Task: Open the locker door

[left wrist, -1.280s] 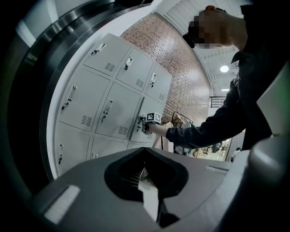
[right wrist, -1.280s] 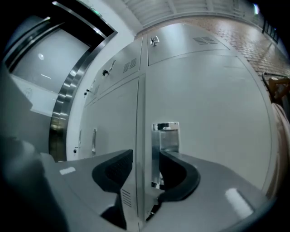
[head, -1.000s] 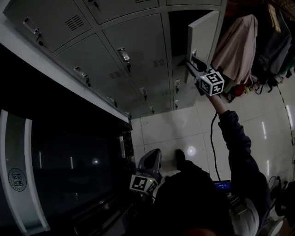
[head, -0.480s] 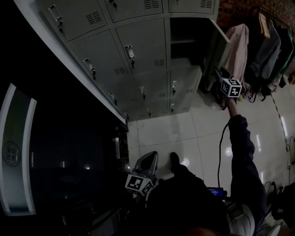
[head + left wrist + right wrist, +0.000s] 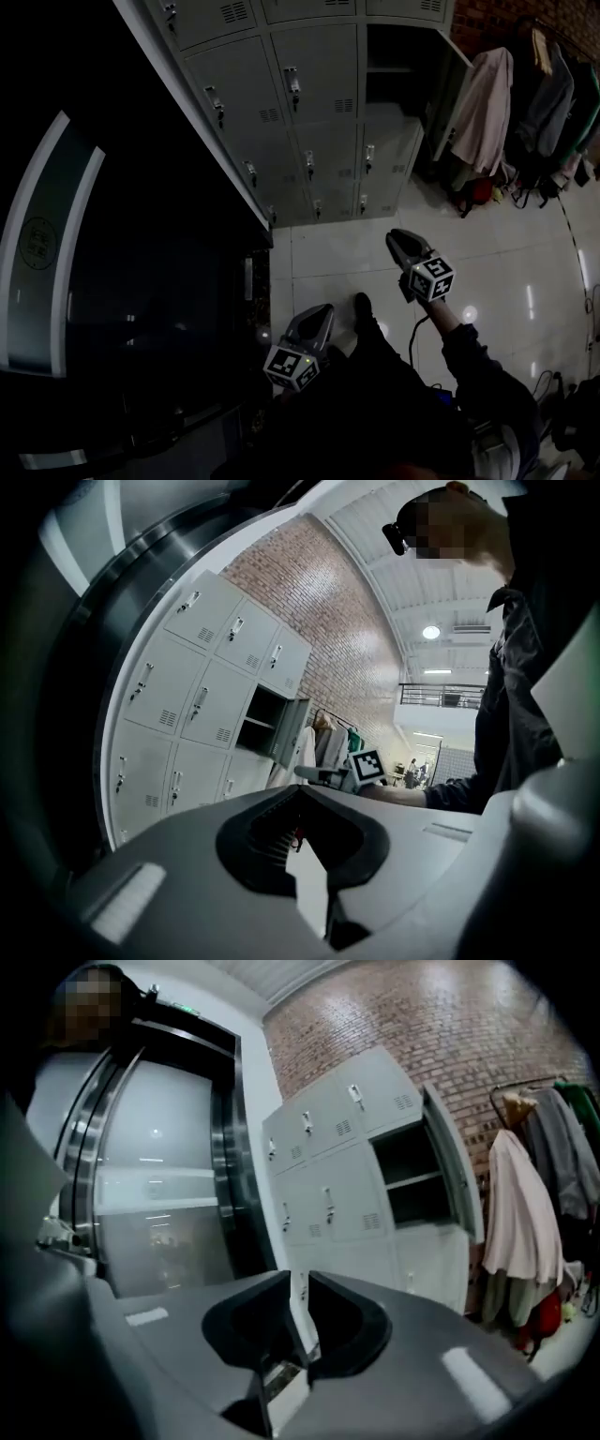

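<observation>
The grey locker bank (image 5: 309, 103) fills the top of the head view. Its top right locker (image 5: 403, 56) stands open, with the door (image 5: 450, 89) swung out to the right. The right gripper view shows the same dark compartment (image 5: 412, 1180) and door (image 5: 452, 1171). My right gripper (image 5: 396, 236) hangs low over the floor, far from the door. Its jaws are closing to a narrow gap (image 5: 302, 1283) with nothing between them. My left gripper (image 5: 326, 309) is held close to my body, shut and empty (image 5: 300, 794).
Coats hang on a rack (image 5: 487, 103) right of the open door. A dark glass door (image 5: 141, 281) fills the left side. Pale floor tiles (image 5: 525, 253) stretch in front of the lockers. A cable trails from my right arm.
My right gripper has come away from the locker door's edge and dropped down toward my body. The door stays swung open. The left gripper has hardly moved.
</observation>
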{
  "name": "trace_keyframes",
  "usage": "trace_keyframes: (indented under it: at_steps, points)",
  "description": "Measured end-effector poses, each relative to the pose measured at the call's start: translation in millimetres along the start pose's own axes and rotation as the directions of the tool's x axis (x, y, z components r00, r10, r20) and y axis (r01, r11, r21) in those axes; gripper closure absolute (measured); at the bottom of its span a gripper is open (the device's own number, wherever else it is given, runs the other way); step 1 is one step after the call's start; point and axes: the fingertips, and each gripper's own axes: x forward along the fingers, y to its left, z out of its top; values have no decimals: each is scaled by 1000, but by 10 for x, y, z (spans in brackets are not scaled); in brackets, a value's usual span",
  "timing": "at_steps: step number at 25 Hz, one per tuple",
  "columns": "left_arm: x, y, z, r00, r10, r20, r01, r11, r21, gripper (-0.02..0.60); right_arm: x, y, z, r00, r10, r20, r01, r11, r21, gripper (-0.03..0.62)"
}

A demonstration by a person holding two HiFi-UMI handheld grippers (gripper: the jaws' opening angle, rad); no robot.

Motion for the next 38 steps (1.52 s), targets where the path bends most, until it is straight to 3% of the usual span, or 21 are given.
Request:
trace_keyframes:
  at_steps: [4, 5, 8, 14, 20, 28, 38]
  points:
    - [-154, -202, -106, 999, -33, -17, 33, 999, -4, 571, -520, 1298, -553, 993, 100, -58, -96, 993, 72, 566]
    - [-174, -247, -137, 999, -44, -19, 44, 999, -4, 571, -646, 1472, -623, 994, 94, -60, -88, 992, 89, 592]
    - [-184, -379, -218, 997, -77, -15, 77, 997, 4, 571, -957, 1714, -718, 998, 45, -55, -38, 992, 123, 592]
    - [-124, -652, -191, 995, -97, 2, 97, 995, 5, 571, -1215, 1588, -505, 1000, 16, -11, -16, 999, -28, 592]
    - [-48, -961, -206, 994, -113, 2, 113, 993, 22, 571, -1499, 1567, -83, 998, 23, 59, -12, 984, -178, 592]
    - [69, -1286, -316, 995, -98, -12, 99, 995, 24, 571, -1889, 1268, 19, 994, 7, 109, 11, 987, -161, 592]
    - [340, -1636, -426, 994, -112, -18, 112, 993, 37, 571, -2076, 1206, -78, 993, 45, 105, -33, 992, -120, 594]
